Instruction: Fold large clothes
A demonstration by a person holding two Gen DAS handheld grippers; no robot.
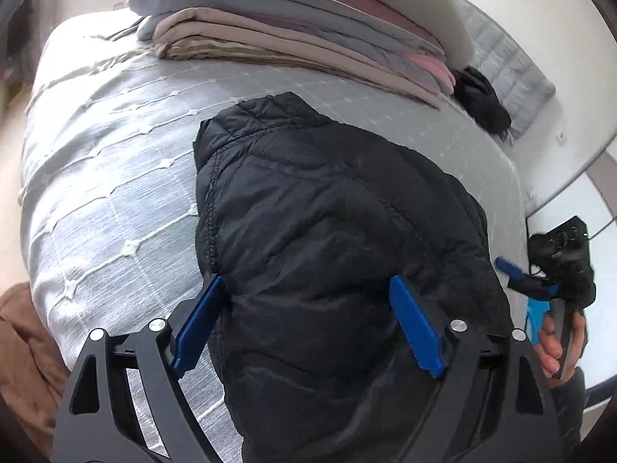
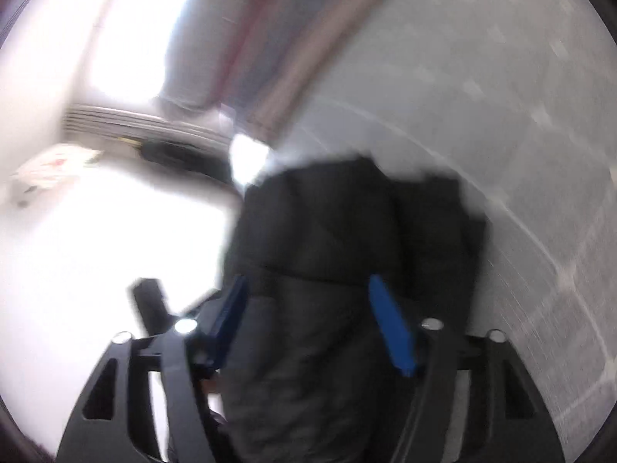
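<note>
— Fingers first: how are the blue ones on the left gripper standing?

— They are standing wide apart over the black puffer jacket, one blade sitting at the jacket's left edge and the other lying over its middle. The pads are not pressing on the fabric, so nothing is being held there.

— And where is the jacket lying?

— It is lying folded into a thick bundle on the bed, close to the bed's right edge and reaching toward its near edge, on a pale grey cover with a stitched grid. Its stitched seam is running down the left side of the bundle.

— What is sitting at the far edge of the bed?

— Going left to right, a stack of folded bedding in beige, grey and pink is resting along it, and a small dark fuzzy bundle is lying just beside the stack's right end (I cannot tell what it is).

— And farther right?

— Beyond the bed's right edge, a hand is gripping the right gripper, which is hanging clear of the jacket.

— What is its own camera showing?

— That view is badly blurred. Its blue fingers are spread wide with the jacket showing between them, and they do not seem to be pinching it, though the blur is making contact hard to judge. The bed cover is filling the right side.
</note>
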